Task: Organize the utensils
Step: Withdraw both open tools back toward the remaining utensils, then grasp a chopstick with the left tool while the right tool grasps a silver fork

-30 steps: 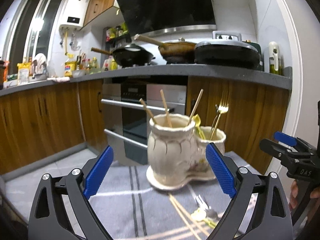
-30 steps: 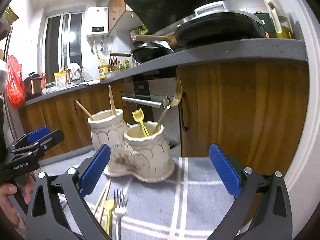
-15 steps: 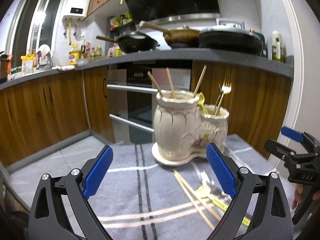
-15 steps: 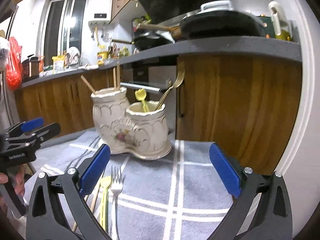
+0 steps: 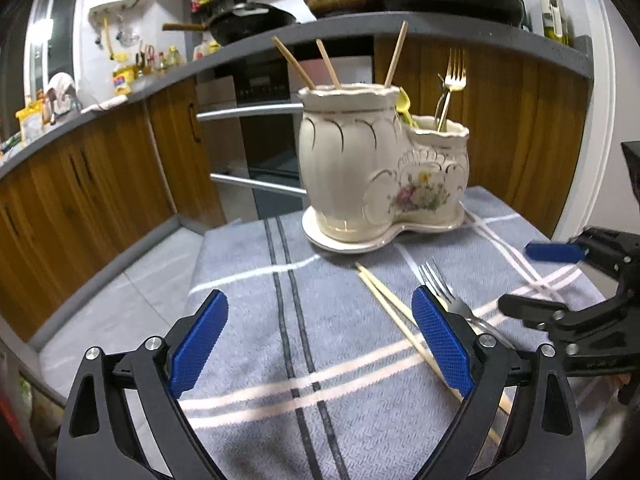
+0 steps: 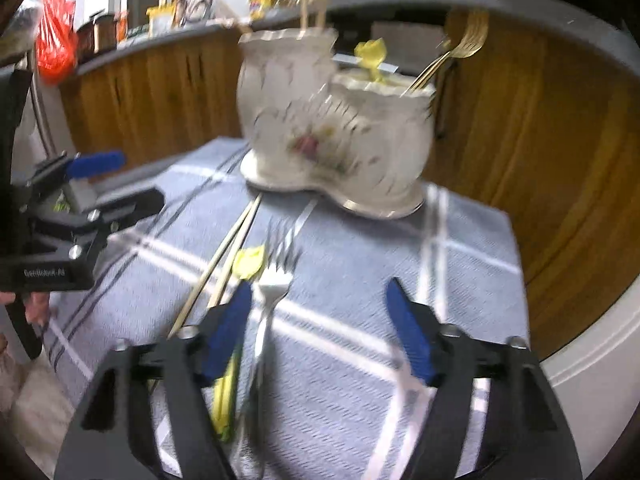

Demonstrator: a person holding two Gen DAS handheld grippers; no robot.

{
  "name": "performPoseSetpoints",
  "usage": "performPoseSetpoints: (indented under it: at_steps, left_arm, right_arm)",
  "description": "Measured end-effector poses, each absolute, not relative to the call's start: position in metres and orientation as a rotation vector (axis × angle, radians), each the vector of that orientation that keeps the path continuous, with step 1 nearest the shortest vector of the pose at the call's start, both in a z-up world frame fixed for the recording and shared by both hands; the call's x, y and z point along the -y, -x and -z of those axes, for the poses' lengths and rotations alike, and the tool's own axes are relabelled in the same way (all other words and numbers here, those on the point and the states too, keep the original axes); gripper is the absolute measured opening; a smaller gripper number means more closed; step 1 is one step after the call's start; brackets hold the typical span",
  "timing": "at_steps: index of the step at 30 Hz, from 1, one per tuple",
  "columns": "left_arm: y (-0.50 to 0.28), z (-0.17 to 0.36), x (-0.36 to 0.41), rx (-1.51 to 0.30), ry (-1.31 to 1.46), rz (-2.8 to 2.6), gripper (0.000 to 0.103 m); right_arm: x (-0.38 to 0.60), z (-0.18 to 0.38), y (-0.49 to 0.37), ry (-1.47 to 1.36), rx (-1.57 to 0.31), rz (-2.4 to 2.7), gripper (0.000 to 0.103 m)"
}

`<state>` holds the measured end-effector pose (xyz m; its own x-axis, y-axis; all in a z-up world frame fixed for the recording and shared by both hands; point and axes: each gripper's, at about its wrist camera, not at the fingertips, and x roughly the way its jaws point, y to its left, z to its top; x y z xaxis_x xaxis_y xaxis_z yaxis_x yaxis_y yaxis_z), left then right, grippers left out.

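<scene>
A cream ceramic double holder stands on a grey striped cloth; it also shows in the right wrist view. Its tall pot holds chopsticks, its low pot a gold fork and a yellow utensil. On the cloth lie two chopsticks, a silver fork and a yellow utensil. My left gripper is open and empty above the cloth. My right gripper is open and empty, low over the silver fork's handle.
Wooden kitchen cabinets and an oven stand behind the table. The grey counter above carries pans. The cloth's far edge ends just behind the holder. The right gripper shows at the right of the left wrist view.
Both grippers have tilted down toward the cloth and moved closer to the loose utensils. The right gripper has come low over the silver fork. Both stay open.
</scene>
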<state>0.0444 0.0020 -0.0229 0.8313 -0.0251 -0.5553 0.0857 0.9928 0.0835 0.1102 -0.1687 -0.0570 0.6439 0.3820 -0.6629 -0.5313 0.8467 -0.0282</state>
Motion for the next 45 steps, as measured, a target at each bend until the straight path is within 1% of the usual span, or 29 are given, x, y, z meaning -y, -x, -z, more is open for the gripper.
performPoseSetpoints:
  at_steps: [2, 4, 5, 7, 8, 11, 15, 19, 24, 26, 27, 31, 33, 34, 35, 36, 37, 38, 39, 40, 41, 45]
  left_arm:
    - [-0.046, 0.025, -0.002, -0.597, -0.097, 0.069, 0.093]
    - [-0.047, 0.026, -0.003, -0.605, -0.089, 0.074, 0.093]
    - [-0.047, 0.025, -0.003, -0.608, -0.084, 0.078, 0.093]
    - [-0.048, 0.025, -0.001, -0.610, -0.078, 0.087, 0.093]
    - [-0.047, 0.024, 0.000, -0.609, -0.079, 0.092, 0.093]
    - [-0.048, 0.025, 0.004, -0.609, -0.090, 0.093, 0.093]
    - [-0.048, 0.026, 0.008, -0.614, -0.096, 0.098, 0.093]
    - [-0.047, 0.028, 0.010, -0.618, -0.104, 0.097, 0.092]
    - [-0.050, 0.032, 0.011, -0.634, -0.112, 0.096, 0.092]
    - [-0.051, 0.033, 0.012, -0.642, -0.112, 0.098, 0.092]
    - [-0.051, 0.034, 0.012, -0.644, -0.113, 0.098, 0.092]
    - [-0.054, 0.037, 0.012, -0.661, -0.121, 0.098, 0.092]
    - [-0.055, 0.040, 0.014, -0.681, -0.121, 0.108, 0.089]
    - [-0.056, 0.041, 0.014, -0.691, -0.120, 0.115, 0.084]
    - [-0.056, 0.042, 0.016, -0.705, -0.118, 0.125, 0.076]
    - [-0.057, 0.044, 0.018, -0.728, -0.115, 0.142, 0.071]
    - [-0.058, 0.046, 0.020, -0.748, -0.110, 0.155, 0.061]
    - [-0.059, 0.049, 0.022, -0.777, -0.096, 0.179, 0.054]
    - [-0.059, 0.050, 0.024, -0.792, -0.088, 0.194, 0.052]
    - [-0.059, 0.052, 0.026, -0.804, -0.087, 0.205, 0.045]
    - [-0.058, 0.053, 0.029, -0.811, -0.096, 0.208, 0.040]
    - [-0.058, 0.060, 0.042, -0.843, -0.113, 0.215, 0.037]
  right_arm:
    - [0.164, 0.061, -0.111, 0.233, -0.736, -0.547, 0.045]
    - [0.160, 0.064, -0.110, 0.243, -0.767, -0.558, 0.035]
    - [0.160, 0.065, -0.110, 0.243, -0.776, -0.564, 0.033]
    - [0.156, 0.067, -0.108, 0.251, -0.790, -0.576, 0.031]
    - [0.155, 0.068, -0.107, 0.259, -0.792, -0.578, 0.028]
    - [0.152, 0.071, -0.107, 0.276, -0.803, -0.569, 0.024]
    - [0.150, 0.075, -0.107, 0.286, -0.808, -0.559, 0.024]
    - [0.148, 0.076, -0.108, 0.283, -0.803, -0.553, 0.020]
    - [0.147, 0.079, -0.116, 0.238, -0.803, -0.559, 0.017]
    - [0.149, 0.079, -0.118, 0.222, -0.804, -0.563, 0.012]
    - [0.149, 0.079, -0.118, 0.223, -0.802, -0.560, 0.007]
    - [0.152, 0.078, -0.119, 0.199, -0.803, -0.554, 0.005]
    - [0.156, 0.076, -0.119, 0.179, -0.799, -0.550, 0.005]
    - [0.159, 0.073, -0.119, 0.171, -0.789, -0.544, 0.005]
    - [0.162, 0.071, -0.118, 0.165, -0.780, -0.538, 0.005]
    - [0.166, 0.068, -0.119, 0.154, -0.770, -0.529, 0.005]
    - [0.168, 0.066, -0.119, 0.146, -0.765, -0.523, 0.005]
    - [0.172, 0.064, -0.120, 0.136, -0.759, -0.515, 0.005]
    - [0.174, 0.063, -0.121, 0.130, -0.755, -0.511, 0.005]
    - [0.176, 0.063, -0.121, 0.125, -0.752, -0.506, 0.005]
    - [0.176, 0.063, -0.122, 0.122, -0.751, -0.503, 0.005]
    - [0.177, 0.061, -0.122, 0.118, -0.744, -0.506, 0.005]
